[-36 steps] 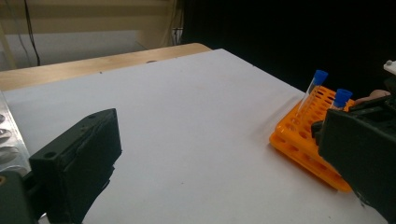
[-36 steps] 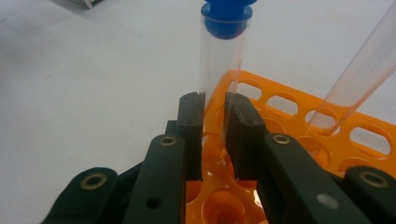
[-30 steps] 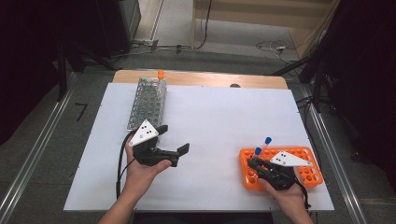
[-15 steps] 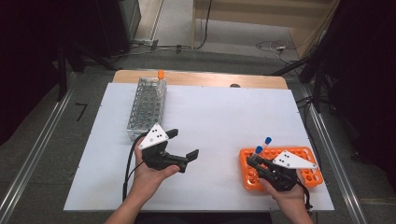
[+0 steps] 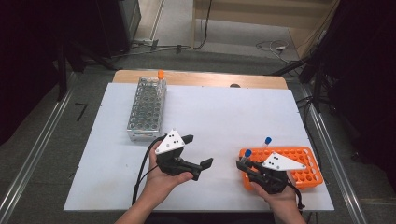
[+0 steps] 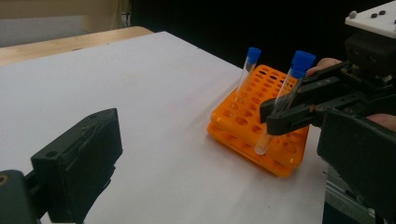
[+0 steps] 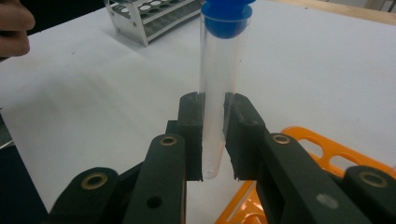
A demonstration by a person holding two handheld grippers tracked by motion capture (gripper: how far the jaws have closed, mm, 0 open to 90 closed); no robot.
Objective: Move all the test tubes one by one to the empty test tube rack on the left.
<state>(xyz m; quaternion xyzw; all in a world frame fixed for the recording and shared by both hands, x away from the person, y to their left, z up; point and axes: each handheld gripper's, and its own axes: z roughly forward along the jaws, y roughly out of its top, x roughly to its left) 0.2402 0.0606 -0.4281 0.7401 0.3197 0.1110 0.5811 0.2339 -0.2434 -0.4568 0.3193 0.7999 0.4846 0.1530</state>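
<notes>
Blue-capped tube (image 7: 219, 88) clamped upright in right gripper (image 7: 214, 135), left gripper (image 5: 196, 151) spread wide

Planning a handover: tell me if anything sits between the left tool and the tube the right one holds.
Nothing visible does. The right tool is shut on the blue-capped tube, lifted over the orange rack's near corner. The left tool is open, with bare white table between them. A second tube stands in the rack, behind the held one.

We are counting two racks on the bench: one orange rack (image 5: 299, 164) and, well apart from it, one metal rack (image 5: 147, 108). We are seeing two blue-capped tubes (image 6: 290, 93) at the orange rack and one orange-capped tube (image 5: 160, 75) in the metal rack.
</notes>
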